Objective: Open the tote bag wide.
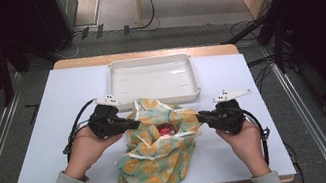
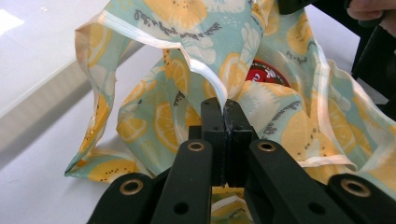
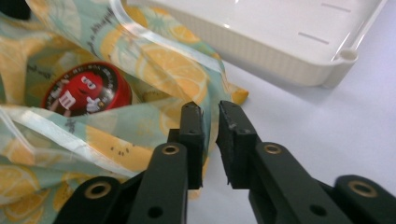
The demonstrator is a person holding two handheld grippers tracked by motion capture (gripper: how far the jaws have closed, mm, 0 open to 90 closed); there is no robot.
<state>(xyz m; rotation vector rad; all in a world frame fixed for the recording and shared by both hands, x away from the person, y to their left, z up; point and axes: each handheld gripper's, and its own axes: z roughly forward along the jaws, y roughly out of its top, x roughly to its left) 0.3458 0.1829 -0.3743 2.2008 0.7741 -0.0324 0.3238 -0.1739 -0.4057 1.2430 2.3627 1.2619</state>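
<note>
Partway: left gripper (image 2: 225, 109) pinches lemon-print cloth bag (image 1: 159, 155), right gripper (image 3: 211, 112) slightly spread, round red tin (image 3: 86, 88) remains inside.

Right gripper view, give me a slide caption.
Right gripper, slightly open, at the lemon-print cloth around a red tin, white tray behind.

Both forearms in grey sleeves come in from the near edge of the counter (image 1: 48, 142). The left gripper (image 1: 132, 125) lies level, pointing inward over the counter's middle, its fingers (image 2: 214, 122) pressed together on a fold of the lemon-print cloth (image 1: 157, 158). The right gripper (image 1: 201, 116) faces it from the opposite side, fingers (image 3: 191, 122) slightly parted with nothing between them.
</note>
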